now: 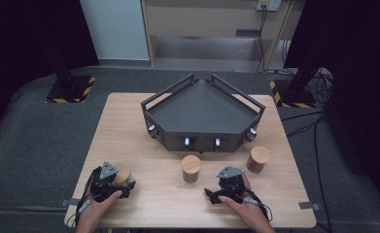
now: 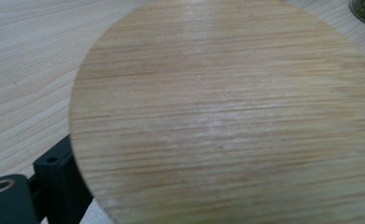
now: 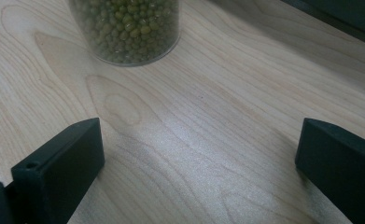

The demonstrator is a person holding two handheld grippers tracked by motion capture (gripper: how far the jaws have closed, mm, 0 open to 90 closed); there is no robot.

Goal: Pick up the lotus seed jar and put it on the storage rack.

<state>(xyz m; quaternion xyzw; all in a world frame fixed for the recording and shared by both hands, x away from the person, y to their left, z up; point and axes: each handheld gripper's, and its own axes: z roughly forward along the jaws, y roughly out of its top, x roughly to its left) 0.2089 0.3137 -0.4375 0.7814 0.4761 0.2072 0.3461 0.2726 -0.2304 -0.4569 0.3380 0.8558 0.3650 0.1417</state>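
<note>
left gripper (image 1: 111, 182): jaws around the wood-lidded jar (image 1: 122, 174), can't tell if clamped | right gripper (image 1: 225, 190): jaws apart, parked on the counter (image 1: 129, 126), waiting

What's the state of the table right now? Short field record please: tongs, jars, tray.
left tongs: around the left jar, its wooden lid close under the camera; grip not confirmed
right tongs: open, nothing between them, above bare table
middle jar: upright, green beans inside, ahead of right tongs
right jar: upright, untouched
tray: dark, empty, far side
</note>
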